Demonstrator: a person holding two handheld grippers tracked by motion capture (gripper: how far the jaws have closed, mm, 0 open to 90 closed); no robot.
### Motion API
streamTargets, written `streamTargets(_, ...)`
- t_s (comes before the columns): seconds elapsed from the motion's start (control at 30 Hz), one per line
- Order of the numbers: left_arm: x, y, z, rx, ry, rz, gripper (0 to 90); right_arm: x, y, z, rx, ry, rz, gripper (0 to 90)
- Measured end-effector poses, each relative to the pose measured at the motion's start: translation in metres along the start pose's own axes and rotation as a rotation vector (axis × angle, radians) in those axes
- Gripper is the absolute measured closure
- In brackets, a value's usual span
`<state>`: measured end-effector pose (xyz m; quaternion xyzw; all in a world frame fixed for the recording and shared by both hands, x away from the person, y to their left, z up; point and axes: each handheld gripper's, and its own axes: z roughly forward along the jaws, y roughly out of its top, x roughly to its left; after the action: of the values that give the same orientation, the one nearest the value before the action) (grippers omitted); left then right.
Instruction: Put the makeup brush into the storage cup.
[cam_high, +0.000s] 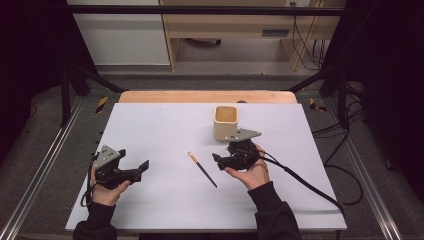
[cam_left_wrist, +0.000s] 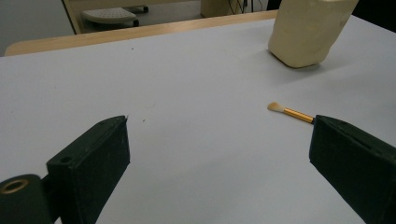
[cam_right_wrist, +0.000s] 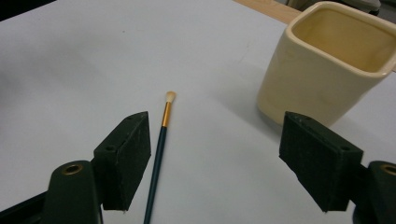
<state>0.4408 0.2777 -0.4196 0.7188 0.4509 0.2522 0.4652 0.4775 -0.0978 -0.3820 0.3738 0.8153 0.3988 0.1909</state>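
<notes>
A thin paintbrush (cam_high: 202, 169) with a dark handle, gold ferrule and pale tip lies flat on the white table mat (cam_high: 165, 125). Behind it stands a cream square cup (cam_high: 226, 121), upright and empty. My left gripper (cam_high: 142, 170) hovers at the mat's left, open, pointing right toward the brush. My right gripper (cam_high: 219, 161) is just right of the brush, open, in front of the cup. In the right gripper view the brush (cam_right_wrist: 159, 154) runs beside the left jaw and the cup (cam_right_wrist: 327, 60) is ahead right; the right gripper (cam_right_wrist: 219, 154) holds nothing. In the left gripper view the brush (cam_left_wrist: 292, 112) and cup (cam_left_wrist: 310, 30) lie ahead right of the left gripper (cam_left_wrist: 219, 154).
The mat covers a wooden table (cam_high: 207, 96) inside a dark metal frame (cam_high: 65, 90). A black cable (cam_high: 305, 182) trails from the right gripper across the mat's right side. Grey floor and furniture (cam_high: 235, 30) lie beyond the far edge.
</notes>
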Motion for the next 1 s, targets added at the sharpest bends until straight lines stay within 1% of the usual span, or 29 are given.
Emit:
streamTargets(0.13, 0.001, 0.000, 0.000, 0.002, 0.003, -0.002, 4.7, 0.004, 0.004, 0.008, 0.012, 0.020, 0.001, 26.2)
streamTargets(0.3, 0.001, 0.000, 0.000, 0.002, 0.006, 0.000, 4.8, 0.009, 0.007, 0.020, 0.041, 0.034, -0.004, 27.7)
streamTargets(0.33, 0.001, 0.000, 0.000, 0.003, 0.006, 0.000, 4.8, 0.010, 0.008, 0.022, 0.048, 0.037, -0.008, 28.6)
streamTargets(0.37, 0.001, 0.000, 0.000, 0.006, 0.006, 0.001, 4.8, 0.011, 0.008, 0.025, 0.052, 0.044, 0.006, 29.6)
streamTargets(0.4, 0.001, -0.001, 0.001, 0.007, 0.006, 0.001, 4.8, 0.011, 0.009, 0.027, 0.063, 0.050, 0.008, 30.3)
streamTargets(0.57, 0.001, 0.000, 0.001, 0.007, 0.004, 0.002, 4.8, 0.015, 0.012, 0.035, 0.090, 0.057, 0.005, 33.8)
streamTargets(0.67, 0.001, 0.000, 0.001, 0.007, 0.004, 0.001, 4.8, 0.017, 0.013, 0.040, 0.113, 0.071, -0.001, 36.1)
streamTargets(0.7, 0.002, 0.000, 0.001, 0.007, 0.004, 0.001, 4.8, 0.018, 0.014, 0.042, 0.121, 0.072, 0.007, 36.8)
streamTargets(0.73, 0.002, 0.000, 0.001, 0.006, 0.003, 0.001, 4.9, 0.019, 0.014, 0.044, 0.134, 0.075, 0.002, 37.1)
streamTargets(0.8, 0.002, 0.000, 0.001, 0.007, 0.004, 0.002, 5.0, 0.020, 0.014, 0.046, 0.138, 0.071, 0.001, 37.8)
streamTargets(0.83, 0.001, 0.000, 0.001, 0.007, 0.004, 0.002, 5.0, 0.021, 0.014, 0.048, 0.144, 0.073, 0.011, 38.2)
streamTargets(0.87, 0.001, 0.000, 0.001, 0.006, 0.003, 0.002, 5.0, 0.020, 0.014, 0.049, 0.147, 0.072, 0.001, 38.5)
streamTargets(0.9, 0.001, 0.000, 0.001, 0.007, 0.004, 0.002, 5.0, 0.021, 0.013, 0.051, 0.158, 0.069, 0.011, 38.7)
streamTargets(0.97, 0.001, -0.001, 0.001, 0.008, 0.004, 0.002, 5.0, 0.021, 0.012, 0.054, 0.166, 0.066, 0.008, 39.0)
streamTargets(1.0, 0.001, -0.001, 0.001, 0.008, 0.004, 0.002, 5.0, 0.022, 0.011, 0.055, 0.173, 0.066, -0.001, 39.6)
